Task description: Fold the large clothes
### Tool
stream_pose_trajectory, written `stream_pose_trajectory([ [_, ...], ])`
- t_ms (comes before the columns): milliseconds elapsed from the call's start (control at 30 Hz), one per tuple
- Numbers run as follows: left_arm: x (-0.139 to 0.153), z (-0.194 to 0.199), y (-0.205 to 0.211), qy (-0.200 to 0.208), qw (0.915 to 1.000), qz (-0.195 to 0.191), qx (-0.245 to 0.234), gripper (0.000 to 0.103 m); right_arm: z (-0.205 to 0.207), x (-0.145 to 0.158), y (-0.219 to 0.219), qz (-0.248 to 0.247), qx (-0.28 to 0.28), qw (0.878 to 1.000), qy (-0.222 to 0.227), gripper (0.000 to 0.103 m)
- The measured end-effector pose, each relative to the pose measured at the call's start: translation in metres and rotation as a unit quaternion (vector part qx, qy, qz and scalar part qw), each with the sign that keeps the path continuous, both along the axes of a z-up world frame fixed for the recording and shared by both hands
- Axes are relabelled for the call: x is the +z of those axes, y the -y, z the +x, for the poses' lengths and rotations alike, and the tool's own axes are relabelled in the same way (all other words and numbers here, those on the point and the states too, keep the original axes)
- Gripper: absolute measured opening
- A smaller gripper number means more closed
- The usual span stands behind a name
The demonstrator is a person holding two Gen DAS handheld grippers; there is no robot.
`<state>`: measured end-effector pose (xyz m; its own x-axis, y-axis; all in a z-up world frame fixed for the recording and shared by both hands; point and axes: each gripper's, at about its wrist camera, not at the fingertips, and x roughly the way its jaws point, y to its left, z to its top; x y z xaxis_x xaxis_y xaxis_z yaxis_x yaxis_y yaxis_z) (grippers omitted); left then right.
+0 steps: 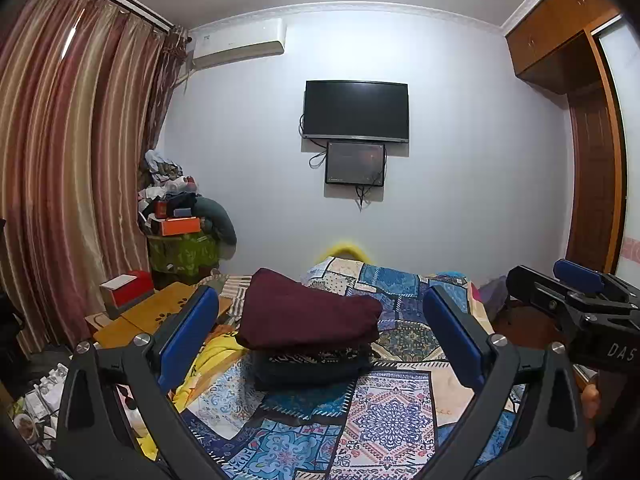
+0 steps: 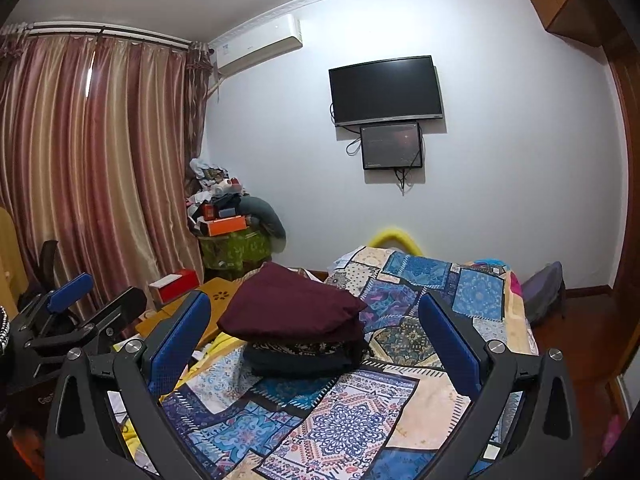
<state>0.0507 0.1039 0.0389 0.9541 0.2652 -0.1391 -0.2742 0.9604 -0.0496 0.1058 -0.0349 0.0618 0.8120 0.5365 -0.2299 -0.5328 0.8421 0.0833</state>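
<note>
Looking at both wrist views, the folding looks pretty much wrapped up for what's on the bed. A maroon garment (image 1: 310,312) sits folded on top of a small stack (image 1: 312,364), over a black-and-white patterned piece and a dark one at the bottom. The stack rests on the patchwork bedspread (image 1: 384,412), a bit toward the left side of the bed, probably so the middle stays free as a flat work surface.

The left gripper (image 1: 320,340) is held up off the bed with its jaws spread wide and nothing between the blue pads (image 1: 188,332). The stack only shows through the gap, farther away, not touched. Same story for the right gripper (image 2: 316,344): jaws released, empty, hovering above the bedspread and facing the stack. Each one shows up at the edge of the other's view, so they're side by side and apart. My guess is they're parked like that either after setting down the maroon piece or before going for the next one.

A yellow cloth (image 1: 208,364) is bunched at the left edge of the bed, partly hanging off and partly hidden behind the left finger. Can't tell if it's clothing or bedding, but if it's next, it would have to be dragged onto the open part of the bedspread first.

One thing to watch: the maroon top layer overhangs the smaller pieces below, so a careless nudge could tip it.
</note>
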Motion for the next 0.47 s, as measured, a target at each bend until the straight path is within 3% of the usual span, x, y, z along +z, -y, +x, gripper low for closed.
stream_pose_trajectory([
  [467,-0.0081,0.0076,-0.0097,-0.009,0.9999,-0.015,-0.001,0.103,0.0051,-0.005,-0.0061,-0.014,-0.008,1.0,-0.006,0.103],
])
